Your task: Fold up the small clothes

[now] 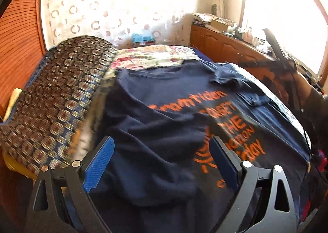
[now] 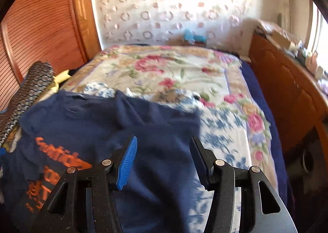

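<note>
Navy T-shirt (image 1: 164, 122) printed with orange lettering. Cream bedspread (image 2: 164, 69) patterned with pink roses and blue sprigs. Dark cushion (image 1: 57, 97) covered in round medallions, left. Pale wallpaper (image 2: 164, 7) dotted with rings, far. Black tongs (image 1: 162, 161), blue pads (image 1: 100, 165).

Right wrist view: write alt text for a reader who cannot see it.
An open two-finger right gripper with blue pads hovers over a navy T-shirt with orange lettering, spread on a floral bedspread. A wooden louvred wardrobe stands left, a wooden cabinet right.
</note>
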Demonstrator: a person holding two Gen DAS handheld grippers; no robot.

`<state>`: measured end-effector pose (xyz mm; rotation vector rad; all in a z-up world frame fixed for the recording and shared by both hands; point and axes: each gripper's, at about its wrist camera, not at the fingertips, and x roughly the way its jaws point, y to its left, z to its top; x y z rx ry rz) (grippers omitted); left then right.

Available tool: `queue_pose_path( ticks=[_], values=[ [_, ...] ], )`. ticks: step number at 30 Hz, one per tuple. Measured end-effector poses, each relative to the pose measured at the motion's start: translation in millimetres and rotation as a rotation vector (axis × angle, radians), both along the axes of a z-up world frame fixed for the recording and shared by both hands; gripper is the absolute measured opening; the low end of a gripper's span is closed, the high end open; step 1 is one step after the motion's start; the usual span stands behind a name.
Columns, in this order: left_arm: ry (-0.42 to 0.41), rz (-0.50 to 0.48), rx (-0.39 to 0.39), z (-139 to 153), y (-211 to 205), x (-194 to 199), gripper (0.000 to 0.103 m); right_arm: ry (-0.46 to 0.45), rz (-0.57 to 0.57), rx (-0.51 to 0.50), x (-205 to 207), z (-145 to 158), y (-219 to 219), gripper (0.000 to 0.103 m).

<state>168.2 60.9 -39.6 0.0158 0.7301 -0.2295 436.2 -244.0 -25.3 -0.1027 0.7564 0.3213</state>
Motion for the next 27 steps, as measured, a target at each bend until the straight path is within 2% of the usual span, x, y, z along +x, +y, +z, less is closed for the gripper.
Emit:
queue_pose_path(
  ticks=[2, 7, 10, 11, 12, 15, 23, 26, 27],
  values=[
    [0.0, 0.014, -0.005, 4, 10, 7, 0.095, 0.045, 0.001, 0.006, 12, -13, -5, 0.055],
    [-0.008, 0.044, -0.013, 14, 31, 22, 0.091, 0.081, 0.005, -0.019, 44, -27, -2, 0.055],
    [0.009, 0.048, -0.01, 15, 39, 33, 0.082, 0.09, 0.012, -0.023, 61, -26, -1, 0.055],
    [0.018, 0.046, -0.005, 14, 41, 38, 0.074, 0.089, 0.012, -0.029, 67, -29, 1, 0.055],
    [0.03, 0.046, 0.004, 14, 42, 42, 0.068, 0.073, 0.014, -0.039, 70, -29, 2, 0.056],
    [0.052, 0.032, 0.044, 12, 39, 56, 0.061, 0.042, 0.032, -0.054, 60, -29, -1, 0.057],
    [0.128, -0.014, 0.215, 4, 15, 99, 0.061, 0.036, 0.036, -0.052, 51, -35, -6, 0.058],
    [0.163, -0.029, 0.239, -4, 12, 112, 0.061, 0.038, 0.036, -0.05, 51, -34, -6, 0.058],
    [0.17, -0.032, 0.248, -6, 11, 115, 0.049, 0.038, 0.037, -0.052, 51, -34, -7, 0.058]
  ],
)
